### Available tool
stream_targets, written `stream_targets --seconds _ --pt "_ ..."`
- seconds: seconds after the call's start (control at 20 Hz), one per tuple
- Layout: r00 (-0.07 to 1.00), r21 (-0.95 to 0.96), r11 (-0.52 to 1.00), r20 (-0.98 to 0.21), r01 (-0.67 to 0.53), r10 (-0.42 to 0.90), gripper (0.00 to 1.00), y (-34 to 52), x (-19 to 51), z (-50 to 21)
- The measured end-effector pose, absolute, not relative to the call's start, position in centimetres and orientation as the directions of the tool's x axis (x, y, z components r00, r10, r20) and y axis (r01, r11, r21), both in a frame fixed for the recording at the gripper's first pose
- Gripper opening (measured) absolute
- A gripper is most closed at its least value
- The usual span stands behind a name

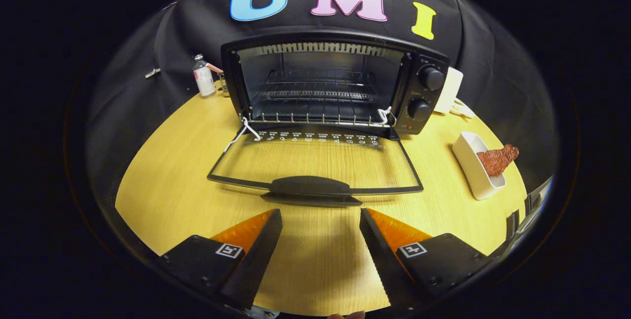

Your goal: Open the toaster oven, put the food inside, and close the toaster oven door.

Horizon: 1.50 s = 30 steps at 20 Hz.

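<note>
A black toaster oven stands at the back of the wooden table, with a wire rack showing in its dark cavity. Its glass door lies folded flat toward me, and the door handle sits just ahead of my fingertips. My gripper is open over the table, with nothing between its fingers. Off to the right of the door, a reddish-brown piece of food rests in a white rectangular dish.
A small bottle stands left of the oven near the back. A white object with a cable lies behind the oven's right side. The table's curved front edge runs just under my fingers.
</note>
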<state>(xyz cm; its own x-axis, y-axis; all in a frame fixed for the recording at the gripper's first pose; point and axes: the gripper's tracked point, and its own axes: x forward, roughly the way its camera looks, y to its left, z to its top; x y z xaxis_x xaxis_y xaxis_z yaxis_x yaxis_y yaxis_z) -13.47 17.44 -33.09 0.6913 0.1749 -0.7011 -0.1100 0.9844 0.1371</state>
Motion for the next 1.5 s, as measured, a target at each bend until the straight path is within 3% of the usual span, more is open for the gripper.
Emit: stream_targets --seconds 0.45,0.85,1.05,1.5 --pt "0.786 0.199 0.943 -0.521 -0.268 0.333 0.98 18.2 -13.4 -25.1" --pt "0.822 0.237 0.921 -0.419 -0.310 0.385 0.98 10.1 -10.9 -20.1" --pt "0.828 0.288 0.923 -0.429 -0.254 0.362 0.98 3.7 -10.2 -20.4" --pt "0.879 0.227 0.972 -0.447 -0.066 0.164 0.99 -12.1 -6.7 -23.3"
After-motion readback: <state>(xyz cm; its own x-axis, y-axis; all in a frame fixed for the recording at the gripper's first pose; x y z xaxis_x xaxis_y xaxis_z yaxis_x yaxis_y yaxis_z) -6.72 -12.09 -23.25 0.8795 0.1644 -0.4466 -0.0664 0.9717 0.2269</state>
